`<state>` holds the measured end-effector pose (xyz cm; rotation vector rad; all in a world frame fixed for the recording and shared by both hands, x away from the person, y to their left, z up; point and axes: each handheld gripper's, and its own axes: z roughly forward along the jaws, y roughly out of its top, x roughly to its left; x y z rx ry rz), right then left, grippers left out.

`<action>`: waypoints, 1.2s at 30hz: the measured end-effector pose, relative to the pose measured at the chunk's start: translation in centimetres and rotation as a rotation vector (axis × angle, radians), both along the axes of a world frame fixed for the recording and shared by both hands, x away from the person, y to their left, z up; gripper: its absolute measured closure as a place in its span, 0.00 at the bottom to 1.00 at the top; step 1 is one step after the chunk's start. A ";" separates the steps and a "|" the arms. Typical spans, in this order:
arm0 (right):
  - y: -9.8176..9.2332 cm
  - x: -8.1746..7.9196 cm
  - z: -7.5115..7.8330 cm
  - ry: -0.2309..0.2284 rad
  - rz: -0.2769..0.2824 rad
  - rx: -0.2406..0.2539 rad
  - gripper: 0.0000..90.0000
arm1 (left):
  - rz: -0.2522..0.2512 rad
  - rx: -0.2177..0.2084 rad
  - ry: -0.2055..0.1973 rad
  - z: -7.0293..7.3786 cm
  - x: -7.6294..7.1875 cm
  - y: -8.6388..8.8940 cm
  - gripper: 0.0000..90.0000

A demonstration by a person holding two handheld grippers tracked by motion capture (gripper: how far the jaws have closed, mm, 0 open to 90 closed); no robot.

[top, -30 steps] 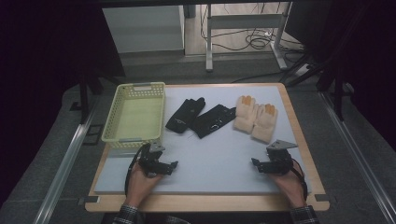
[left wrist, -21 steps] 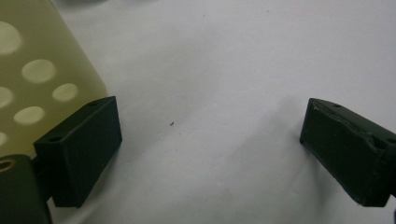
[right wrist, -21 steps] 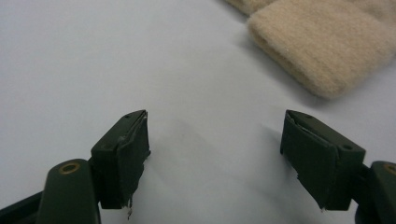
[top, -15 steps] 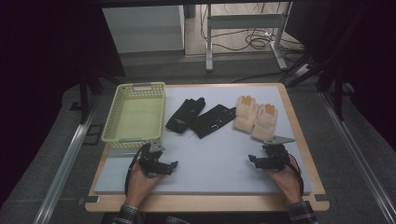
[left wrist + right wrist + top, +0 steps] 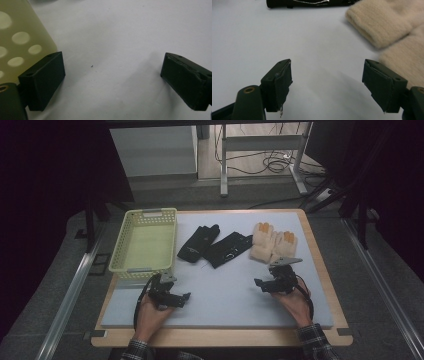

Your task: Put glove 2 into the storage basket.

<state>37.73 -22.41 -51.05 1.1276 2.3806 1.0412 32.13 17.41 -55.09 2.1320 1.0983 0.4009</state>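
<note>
Cream gloves [image 5: 387, 27] just beside gaping right tongs [image 5: 329, 82].

Both hand-held grippers [image 5: 172, 296] [image 5: 267, 281] low, jaws apart.

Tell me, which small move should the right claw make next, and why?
Probably ease the right claw forward onto the cuff of the nearer cream glove. Its jaws stand open and empty just short of it, and the basket waits on the left.

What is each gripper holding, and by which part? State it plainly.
Nothing is held. The left gripper and the right gripper both stand open over the bare mat; the cream gloves lie untouched just beyond the right one.
</note>
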 end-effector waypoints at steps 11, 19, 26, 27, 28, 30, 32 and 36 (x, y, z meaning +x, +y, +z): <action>1.8 1.6 -0.2 0.007 0.012 0.017 0.26 | 0.000 0.000 0.000 0.0 0.0 0.0 0.06; 3.4 2.9 0.3 -0.007 0.025 0.034 0.44 | 0.000 0.000 0.001 0.0 0.0 0.0 0.06; 5.5 4.2 0.7 -0.003 0.053 0.037 0.59 | 0.000 -0.001 0.001 0.0 0.0 0.0 0.06; 6.4 4.6 0.9 0.000 0.063 0.028 0.63 | 0.000 0.000 0.001 0.0 0.0 0.0 0.06; 6.8 4.9 1.0 -0.002 0.070 0.025 0.65 | 0.000 0.000 0.001 0.0 0.0 0.0 0.06; 7.5 5.4 1.1 0.005 0.076 0.029 0.68 | -0.002 0.002 0.001 0.0 0.0 0.0 0.06; 8.1 5.8 1.1 0.009 0.076 0.028 0.70 | -0.002 0.003 0.001 0.0 0.0 0.0 0.06; 9.4 6.9 1.2 0.007 0.073 0.014 0.71 | -0.003 0.003 0.001 0.0 0.0 0.0 0.06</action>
